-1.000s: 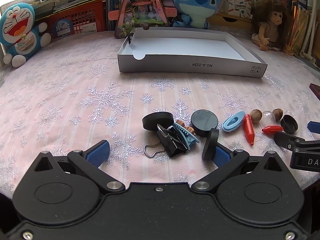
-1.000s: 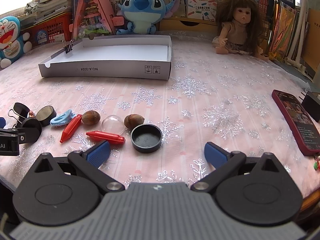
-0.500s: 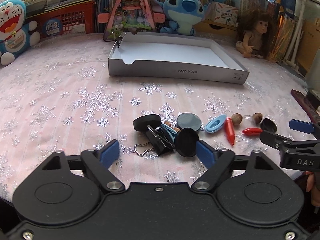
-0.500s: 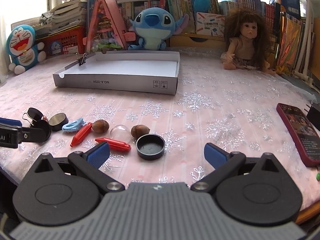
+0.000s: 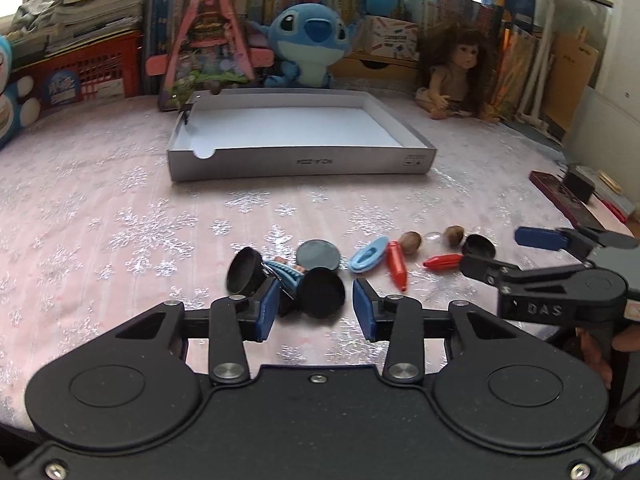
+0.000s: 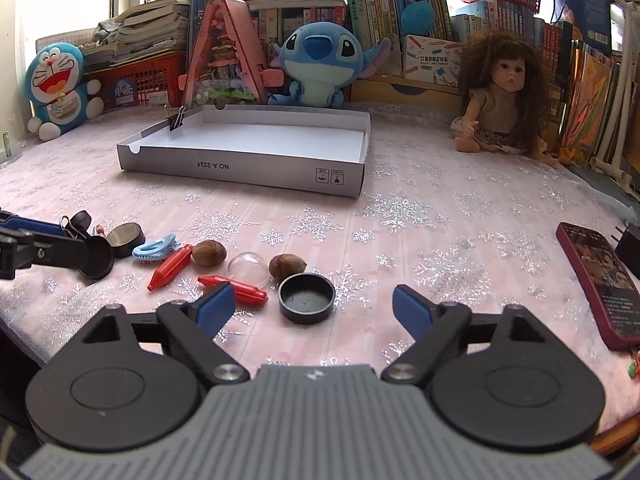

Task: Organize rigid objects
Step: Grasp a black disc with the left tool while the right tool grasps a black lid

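My left gripper [image 5: 316, 308] hangs low over a pile of small things, its jaws closing. A black round cap [image 5: 322, 292] stands on edge between the blue pads, with thin gaps on both sides. A binder clip [image 5: 280, 280], another black cap [image 5: 244, 270] and a grey disc [image 5: 318, 254] crowd around it. My right gripper [image 6: 314, 307] is open, its jaws closing slightly, just before a black cap [image 6: 306, 298] that lies open side up. Its left pad covers part of a red crayon [image 6: 236, 288]. The grey box lid [image 6: 240, 168] lies farther back.
A blue clip [image 6: 154, 248], a second red crayon [image 6: 170, 266], two acorns [image 6: 208, 253], [image 6: 286, 266] and a clear dome [image 6: 248, 268] lie in a row. A phone [image 6: 600, 280] lies at the right edge. Plush toys, a doll [image 6: 500, 100] and books line the back.
The left jaws have narrowed around the black cap, which turned from edge-on to face the camera. The left gripper rose a little. The right jaws have come in slightly.
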A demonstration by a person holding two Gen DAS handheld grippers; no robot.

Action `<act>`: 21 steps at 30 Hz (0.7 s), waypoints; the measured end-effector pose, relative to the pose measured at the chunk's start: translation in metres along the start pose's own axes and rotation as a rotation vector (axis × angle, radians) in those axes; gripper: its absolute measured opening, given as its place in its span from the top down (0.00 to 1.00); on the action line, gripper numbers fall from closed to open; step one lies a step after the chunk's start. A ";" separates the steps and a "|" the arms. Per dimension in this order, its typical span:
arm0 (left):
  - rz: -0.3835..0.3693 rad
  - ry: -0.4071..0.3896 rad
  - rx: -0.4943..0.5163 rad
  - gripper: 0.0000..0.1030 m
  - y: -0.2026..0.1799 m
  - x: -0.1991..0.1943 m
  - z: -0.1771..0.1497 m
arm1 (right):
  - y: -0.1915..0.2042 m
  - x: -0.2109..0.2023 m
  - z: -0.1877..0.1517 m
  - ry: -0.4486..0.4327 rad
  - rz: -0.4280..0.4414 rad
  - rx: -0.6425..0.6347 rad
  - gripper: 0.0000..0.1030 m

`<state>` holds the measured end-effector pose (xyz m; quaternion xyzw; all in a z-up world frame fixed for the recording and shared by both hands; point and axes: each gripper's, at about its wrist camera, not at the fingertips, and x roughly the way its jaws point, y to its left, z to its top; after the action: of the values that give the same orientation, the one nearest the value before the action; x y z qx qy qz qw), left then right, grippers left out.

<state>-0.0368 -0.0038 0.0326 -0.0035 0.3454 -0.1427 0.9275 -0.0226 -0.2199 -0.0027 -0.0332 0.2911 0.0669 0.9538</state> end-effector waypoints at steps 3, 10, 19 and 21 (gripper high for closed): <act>-0.007 0.012 0.029 0.68 -0.008 0.003 -0.002 | 0.001 0.001 0.000 0.001 -0.004 -0.010 0.21; -0.028 0.037 0.036 0.72 -0.011 0.011 -0.005 | 0.000 0.004 -0.001 0.013 -0.022 -0.012 0.36; 0.004 0.053 0.032 0.69 -0.009 0.025 -0.004 | -0.003 0.007 -0.001 0.015 -0.049 -0.012 0.40; 0.001 0.050 0.037 0.69 -0.011 0.027 -0.003 | -0.003 0.007 -0.001 0.010 -0.062 -0.015 0.39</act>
<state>-0.0223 -0.0216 0.0138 0.0173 0.3656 -0.1484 0.9187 -0.0171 -0.2224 -0.0077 -0.0498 0.2943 0.0393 0.9536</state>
